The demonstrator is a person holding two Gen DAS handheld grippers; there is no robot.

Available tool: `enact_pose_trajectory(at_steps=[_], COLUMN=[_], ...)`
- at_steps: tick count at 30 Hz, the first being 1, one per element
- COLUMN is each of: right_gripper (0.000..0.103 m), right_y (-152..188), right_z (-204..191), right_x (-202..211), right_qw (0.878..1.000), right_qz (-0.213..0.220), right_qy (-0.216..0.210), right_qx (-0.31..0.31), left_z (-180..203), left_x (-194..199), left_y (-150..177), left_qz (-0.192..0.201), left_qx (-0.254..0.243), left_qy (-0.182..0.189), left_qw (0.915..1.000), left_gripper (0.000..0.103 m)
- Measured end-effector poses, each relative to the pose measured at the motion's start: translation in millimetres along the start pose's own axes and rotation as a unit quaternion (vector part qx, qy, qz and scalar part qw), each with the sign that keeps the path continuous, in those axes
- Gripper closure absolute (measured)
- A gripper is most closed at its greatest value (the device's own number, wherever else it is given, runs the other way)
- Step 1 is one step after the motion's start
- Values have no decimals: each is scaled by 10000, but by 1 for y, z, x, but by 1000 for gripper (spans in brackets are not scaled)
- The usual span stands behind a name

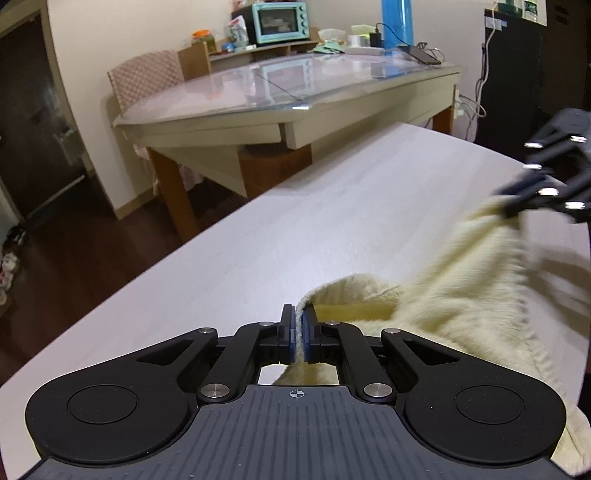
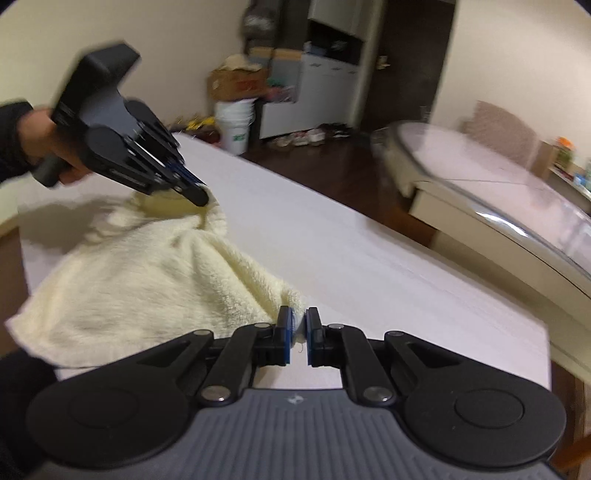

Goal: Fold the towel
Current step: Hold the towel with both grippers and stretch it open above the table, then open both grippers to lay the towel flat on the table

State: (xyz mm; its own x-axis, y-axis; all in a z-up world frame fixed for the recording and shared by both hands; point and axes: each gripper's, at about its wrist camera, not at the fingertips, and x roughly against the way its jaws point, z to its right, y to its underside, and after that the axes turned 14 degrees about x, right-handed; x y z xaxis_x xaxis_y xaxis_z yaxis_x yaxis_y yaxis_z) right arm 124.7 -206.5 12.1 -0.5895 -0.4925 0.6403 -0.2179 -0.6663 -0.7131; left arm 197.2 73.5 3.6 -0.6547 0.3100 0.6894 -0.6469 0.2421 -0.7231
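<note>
- I see the pale yellow towel (image 2: 147, 280) bunched on the white worktop (image 2: 351, 258), stretched and sagging between my two grippers, its far end lifted off the surface.
- My left gripper (image 1: 300, 332) is clenched on a towel corner; the cloth edge runs up between its blue pads, which press against it from both sides.
- In the right wrist view, my right gripper (image 2: 298, 332) pinches another corner of the towel, a small tuft of fabric caught between the pads.
- From the left wrist view, the right gripper shows blurred at the right edge, its tips buried in the raised cloth.
- From the right wrist view, a hand (image 2: 48, 144) in a dark sleeve holds the left gripper.
- Beyond the worktop stands a glass-topped table (image 1: 280, 110) with a padded chair (image 1: 147, 77) and a teal toaster oven (image 1: 279, 22).
</note>
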Motion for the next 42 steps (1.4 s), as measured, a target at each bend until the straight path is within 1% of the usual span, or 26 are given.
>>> enact_pose_trajectory(at_steps=[2, 6, 9, 12, 13, 15, 16, 18, 19, 20, 21, 22, 23, 24, 25, 27, 29, 31, 33, 35, 36, 38, 39, 40, 42], right_gripper=[95, 95, 95, 95, 94, 94, 93, 88, 84, 78, 75, 72, 72, 71, 69, 69, 69, 69, 69, 69, 69, 69, 69, 70, 70], right_y=[10, 21, 30, 37, 37, 36, 35, 32, 29, 26, 22, 19, 16, 14, 7, -1, -16, -29, -32, -37, -37, -37, -35, -35, -32], right_z=[-18, -36, -47, -57, -62, -66, -67, -58, -56, -46, -34, -22, -13, -10, 2, 10, 15, 13, 12, 6, 4, -8, -11, -10, -16], right_x=[24, 45, 56, 57, 55, 54, 54, 57, 56, 59, 61, 63, 61, 59, 48, 36, 8, -22, -36, -57, -61, -67, -66, -69, -65], right_qw=[9999, 9993, 9971, 9957, 9940, 9933, 9930, 9942, 9941, 9935, 9919, 9896, 9889, 9890, 9906, 9923, 9952, 9974, 9975, 9967, 9967, 9968, 9967, 9967, 9956], right_qz=[-82, -179, -199, -257, -335, -362, -355, -150, -113, 68, 294, 510, 614, 631, 664, 615, 536, 381, 316, 184, 140, -42, -65, -83, -364], right_qy=[11, -69, -352, -588, -815, -938, -998, -895, -887, -845, -796, -745, -676, -649, -510, -439, -484, -540, -611, -791, -801, -682, -632, -608, -193], right_qx=[-82, -321, -650, -672, -643, -570, -531, -574, -609, -762, -948, -1123, -1175, -1170, -1086, -977, -663, -284, -147, 3, 50, 419, 506, 536, 846], left_z=[0, -2, -5, -6, -5, -2, 1, 2, 2, 0, -1, -2, -2, -2, 0, 6, 13, 20, 36, 42, 43, 47, 48, 45, 41], left_x=[-5, -6, -6, -8, -10, -12, -12, -9, -9, -6, -4, 1, 4, 6, 11, 26, 34, 37, 45, 51, 52, 55, 55, 57, 58], left_y=[-3, -7, -10, -8, -6, -3, -2, -1, -1, -2, -2, -2, -1, -1, 1, 10, 20, 28, 47, 58, 60, 72, 73, 78, 80], left_qz=[61, 182, 260, 209, 163, 57, -34, 13, 28, 55, 81, 141, 172, 209, 263, 283, 152, 25, -183, -278, -296, -418, -431, -379, -363], left_qx=[63, 217, 329, 369, 394, 301, 182, 142, 146, 212, 238, 289, 308, 317, 317, 384, 465, 417, 170, 128, 112, -74, -92, 34, 126], left_qy=[-94, -315, -503, -620, -627, -548, -418, -301, -278, -222, -207, -208, -223, -248, -272, -160, 78, 189, 294, 445, 452, 376, 365, 416, 462], left_qw=[9999, 9991, 9979, 9972, 9971, 9980, 9990, 9994, 9995, 9995, 9995, 9993, 9991, 9990, 9988, 9987, 9988, 9989, 9993, 9985, 9985, 9984, 9984, 9984, 9982], left_gripper=[99, 99, 99, 99, 99, 99, 99, 98, 96, 96, 95, 89, 81, 78, 77, 77, 77, 77, 77, 77, 77, 77, 77, 77, 77])
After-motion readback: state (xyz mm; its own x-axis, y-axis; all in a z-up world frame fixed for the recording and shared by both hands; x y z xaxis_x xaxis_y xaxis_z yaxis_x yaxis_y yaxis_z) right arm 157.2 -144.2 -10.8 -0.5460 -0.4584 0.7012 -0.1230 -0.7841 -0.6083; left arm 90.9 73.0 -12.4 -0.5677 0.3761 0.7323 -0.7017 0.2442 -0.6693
